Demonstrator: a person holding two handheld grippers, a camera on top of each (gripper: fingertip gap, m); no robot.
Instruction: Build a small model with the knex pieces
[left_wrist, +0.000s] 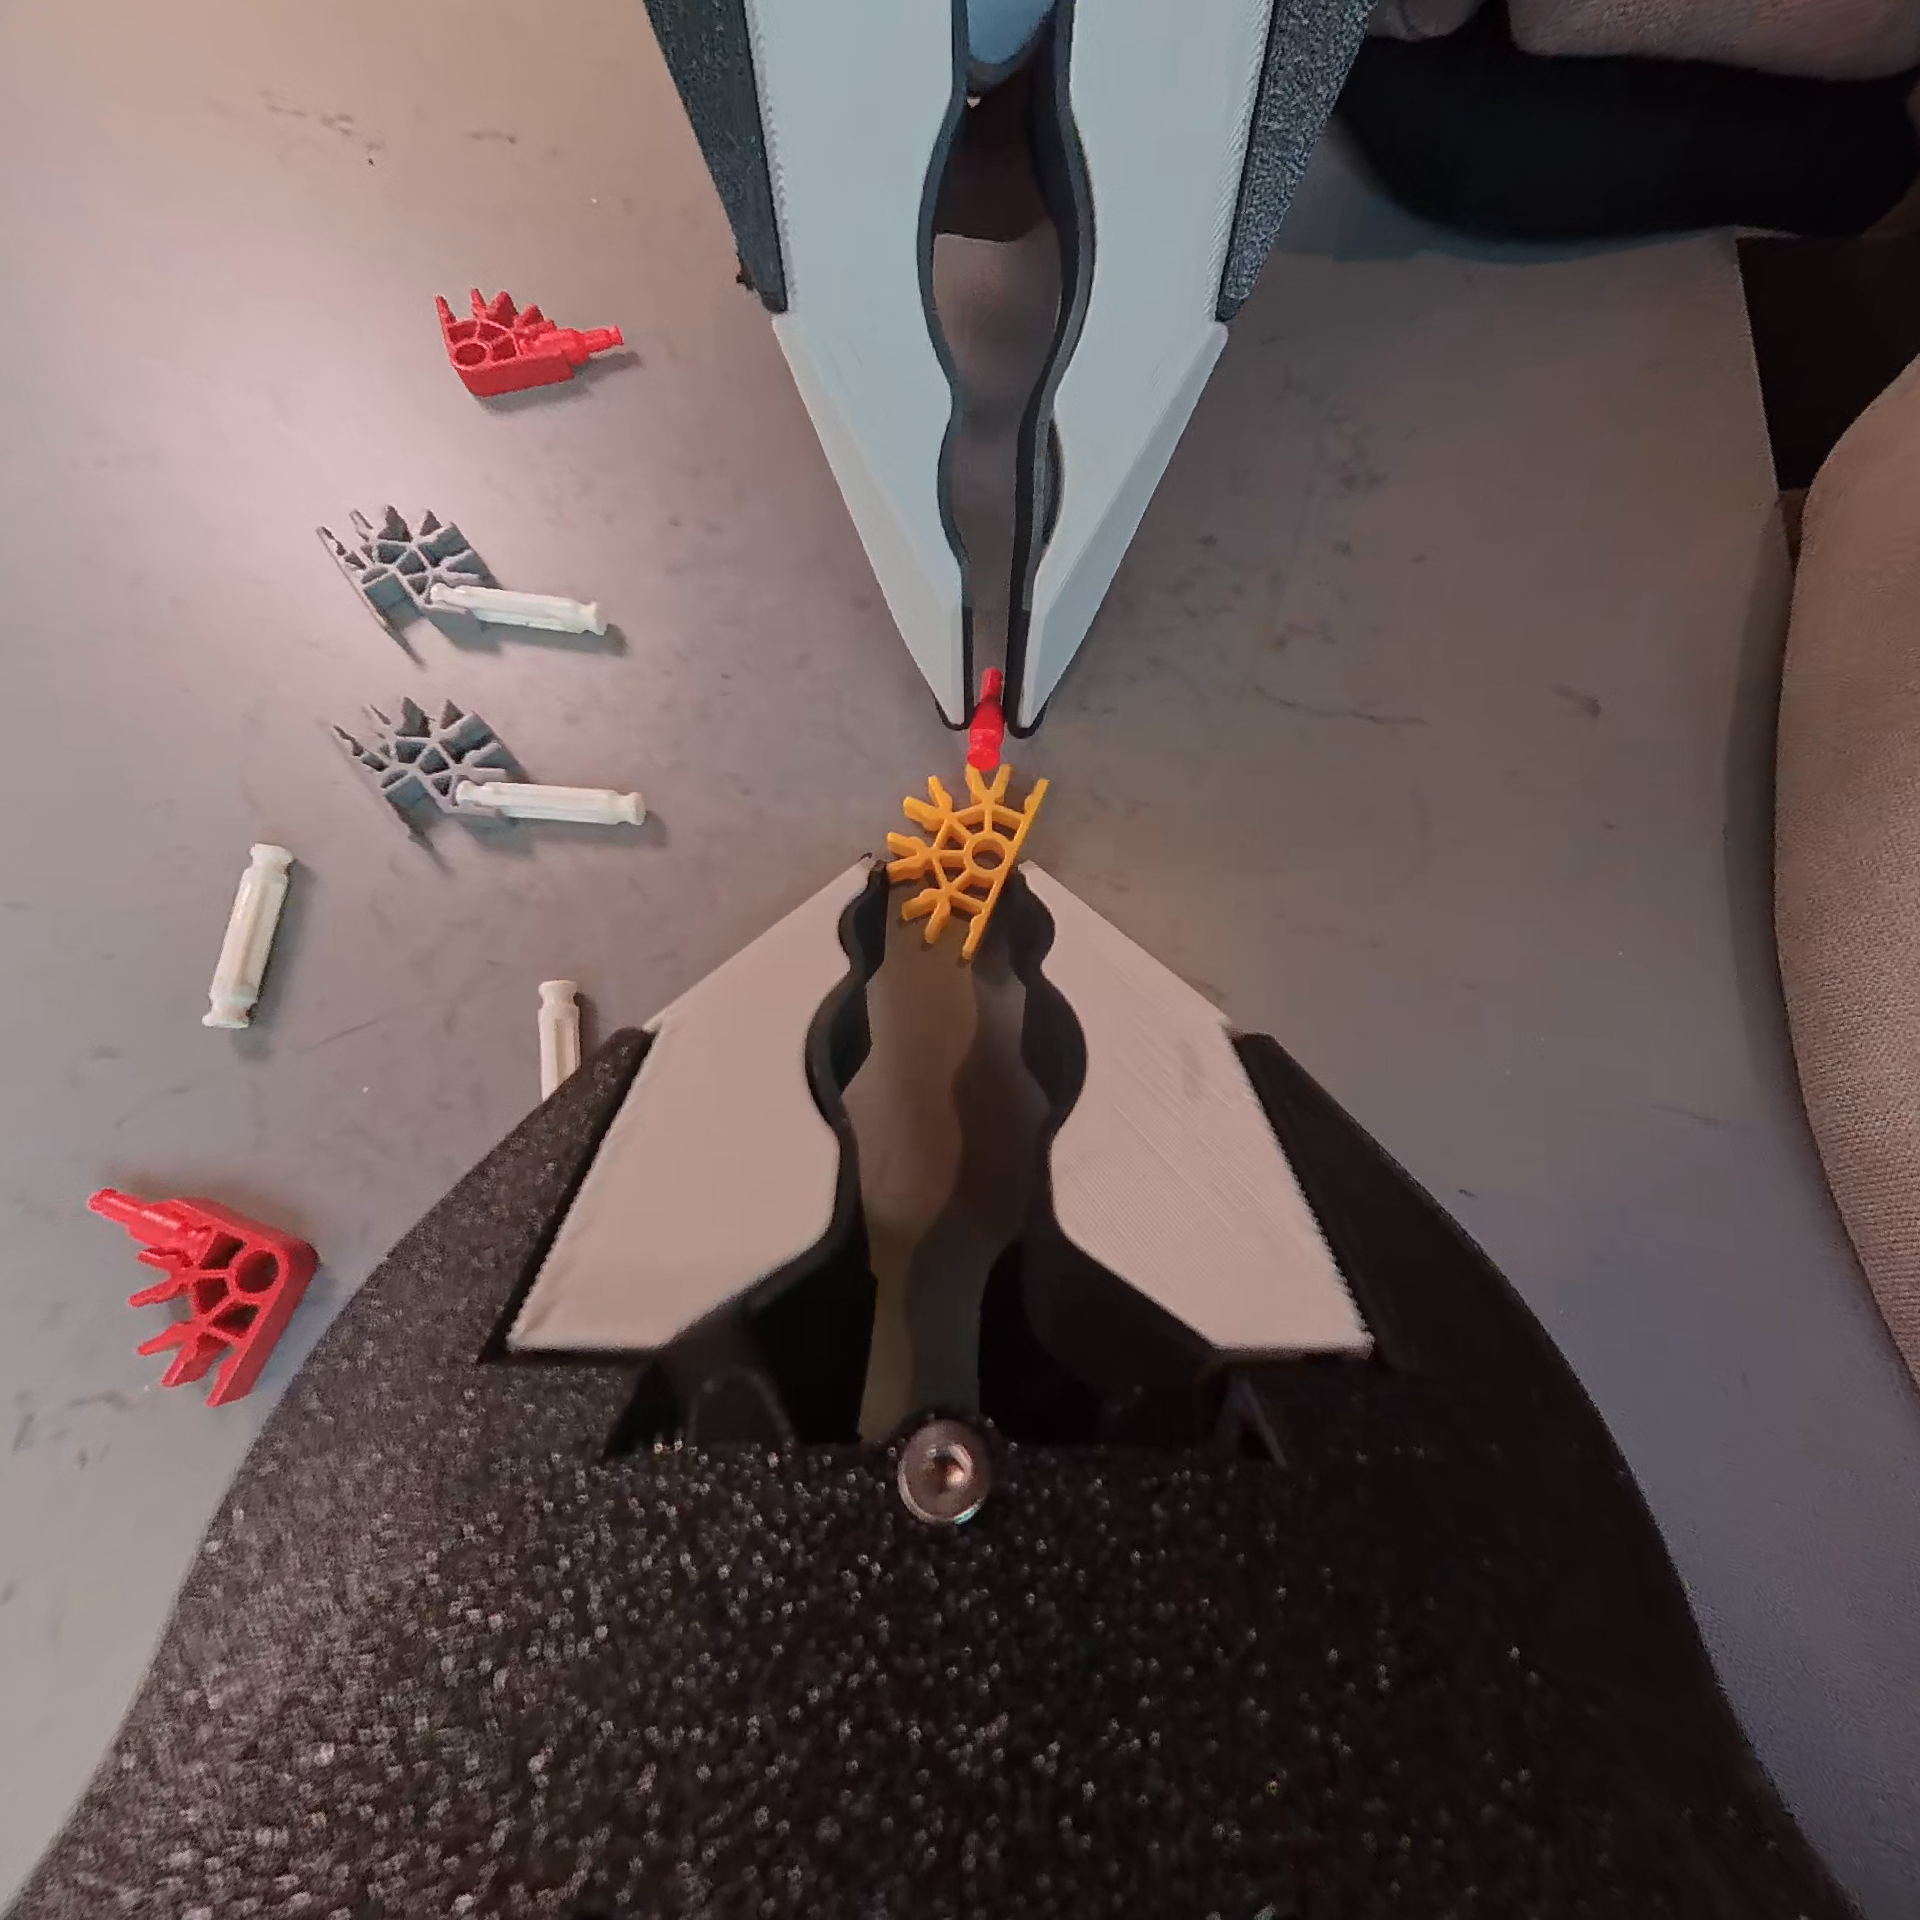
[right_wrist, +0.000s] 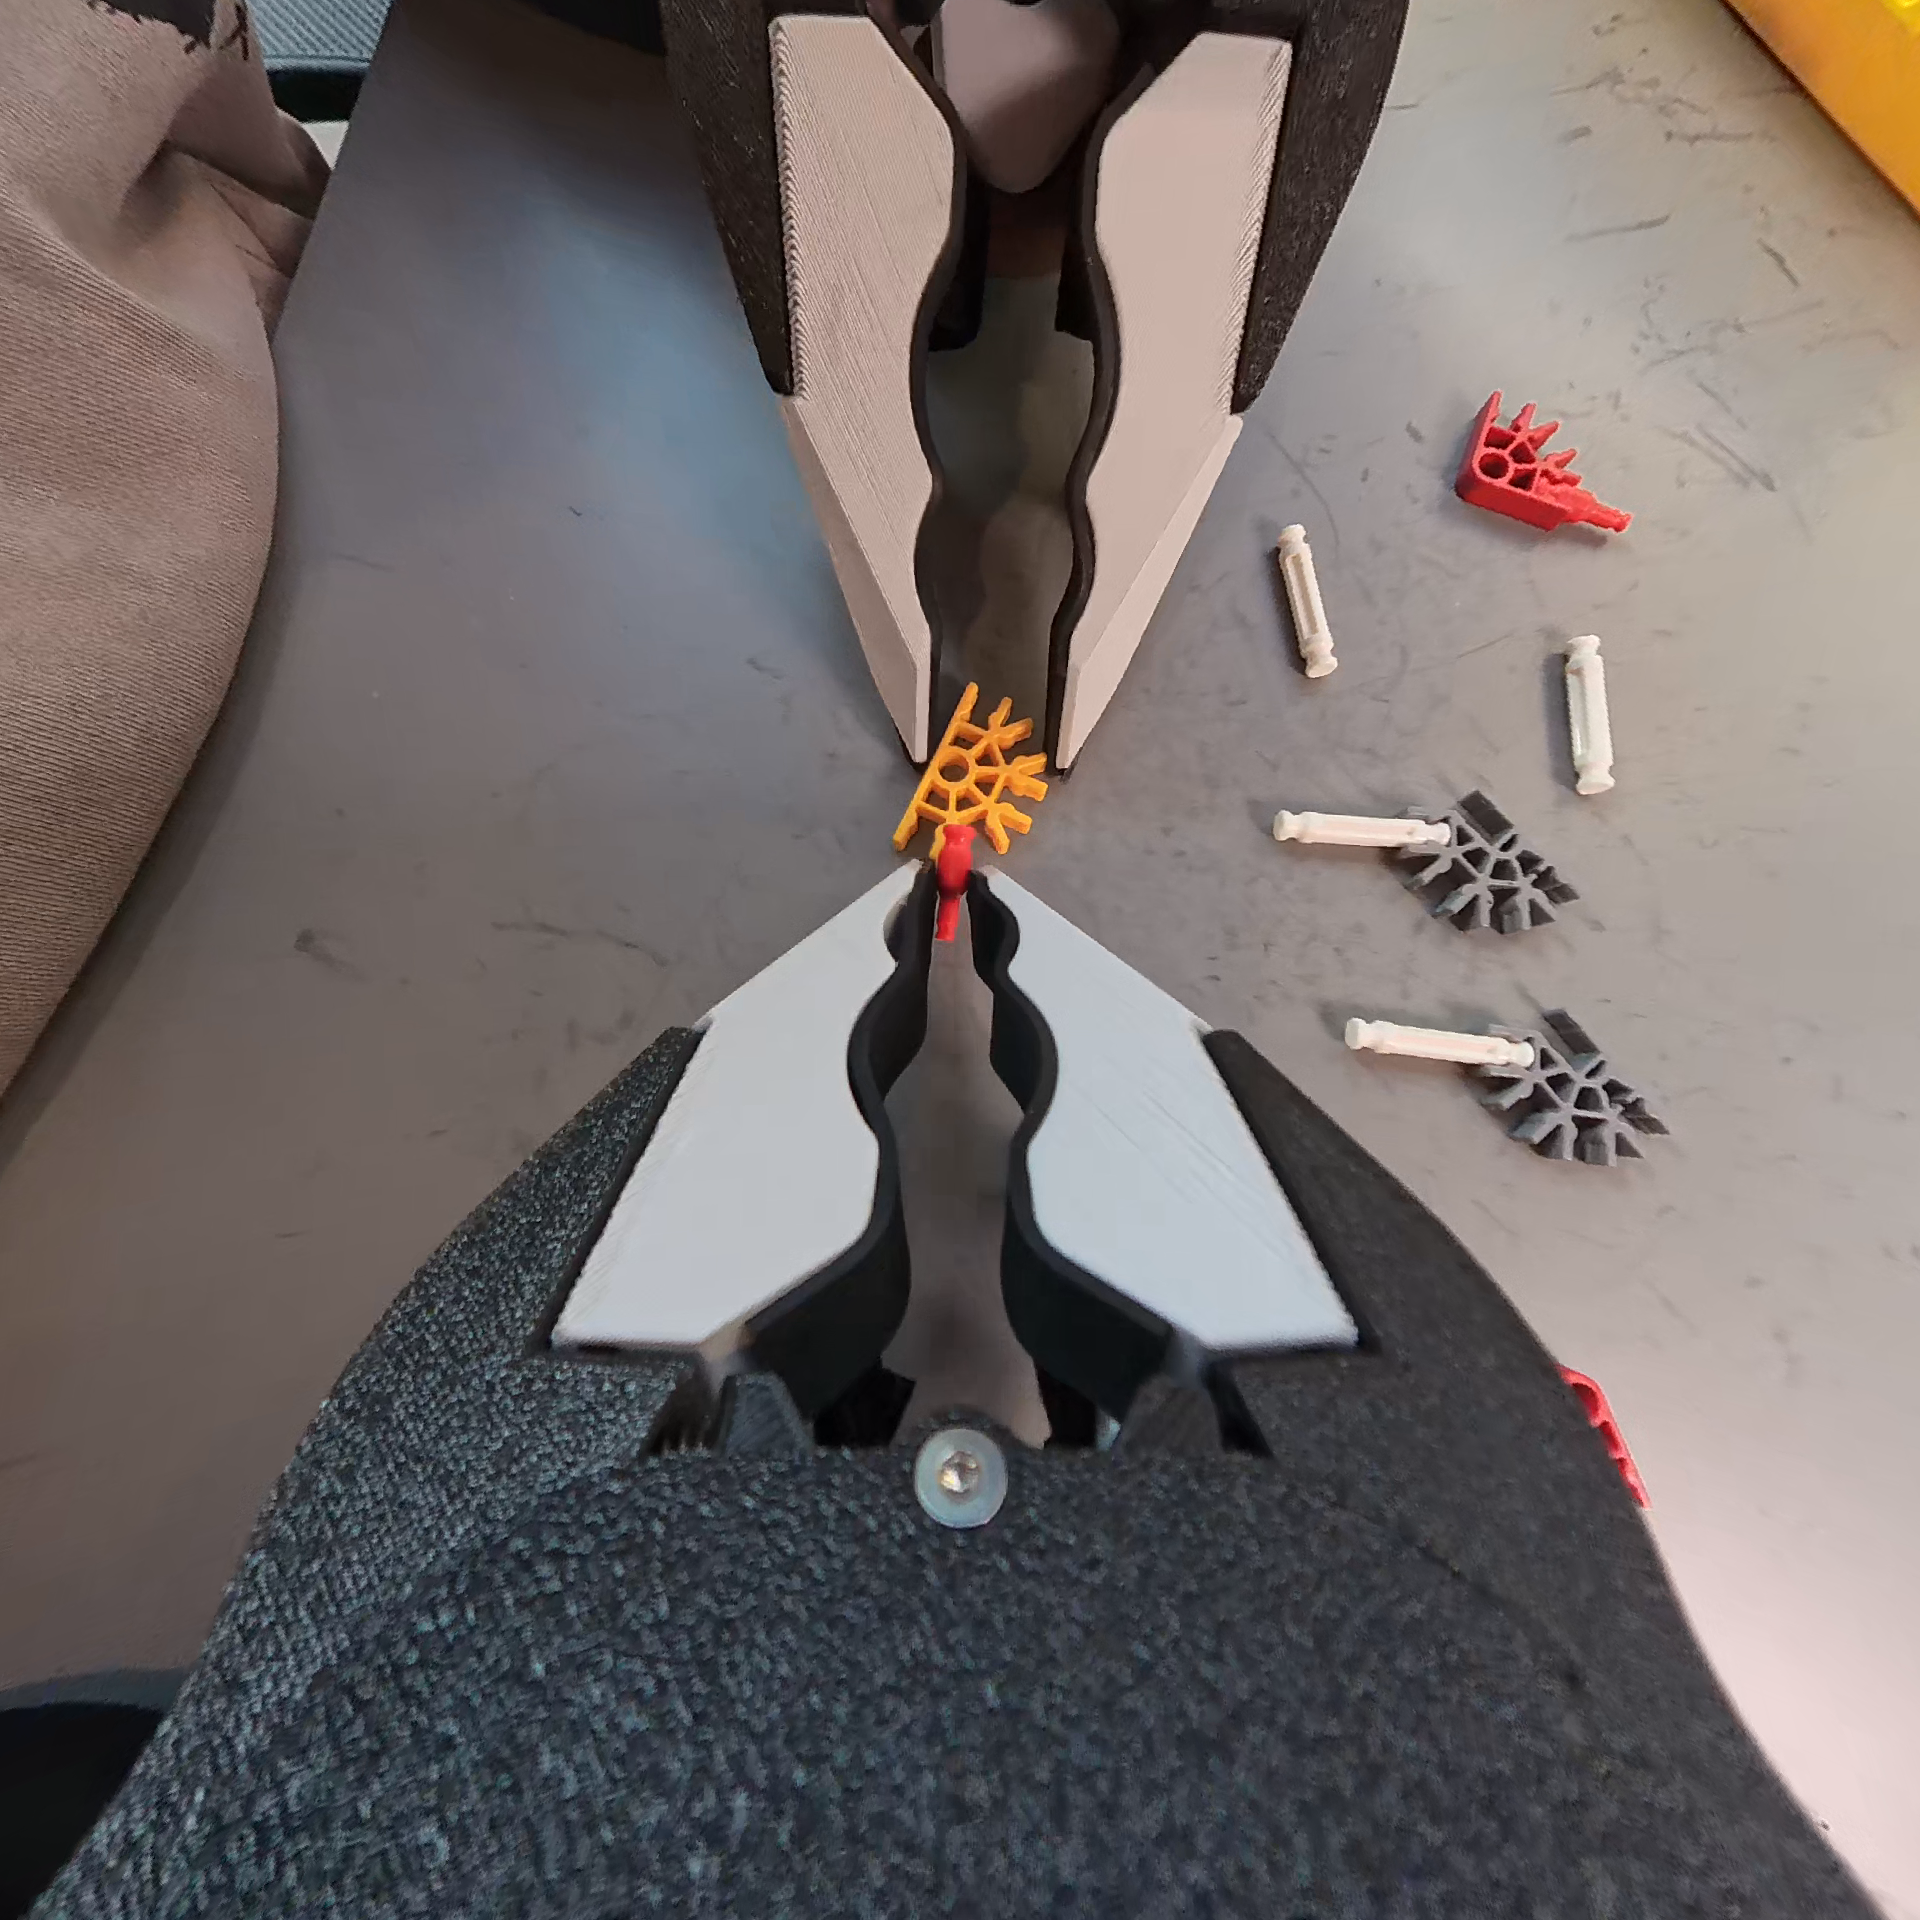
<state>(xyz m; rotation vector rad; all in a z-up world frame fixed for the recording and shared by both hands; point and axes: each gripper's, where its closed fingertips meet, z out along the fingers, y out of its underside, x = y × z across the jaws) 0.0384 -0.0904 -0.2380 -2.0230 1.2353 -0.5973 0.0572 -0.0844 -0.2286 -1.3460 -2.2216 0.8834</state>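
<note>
My left gripper (left_wrist: 948, 873) is shut on an orange fan-shaped connector (left_wrist: 966, 857) and holds it upright just above the grey table (left_wrist: 1351, 727). My right gripper (left_wrist: 987, 719) comes in from the opposite side, shut on a short red rod (left_wrist: 984, 722). The rod's free end touches the connector's rim. In the right wrist view the right gripper (right_wrist: 951, 873) pinches the red rod (right_wrist: 950, 883) at its tips. The left gripper (right_wrist: 987, 764) holds the orange connector (right_wrist: 971, 774) facing it.
Beside the grippers lie two grey connectors, each with a white rod (left_wrist: 416, 566) (left_wrist: 436, 764), two loose white rods (left_wrist: 247, 935) (left_wrist: 557, 1034) and two red corner connectors (left_wrist: 509, 348) (left_wrist: 223, 1294). Beige fabric (left_wrist: 1849, 831) lies past the table edge. A yellow object (right_wrist: 1849, 83) sits at a corner. Only a small space, under 4 cm, lies between the two pairs of fingers. The yellow object (right_wrist: 1849, 83) is about equally far from each gripper, around 25 cm.
</note>
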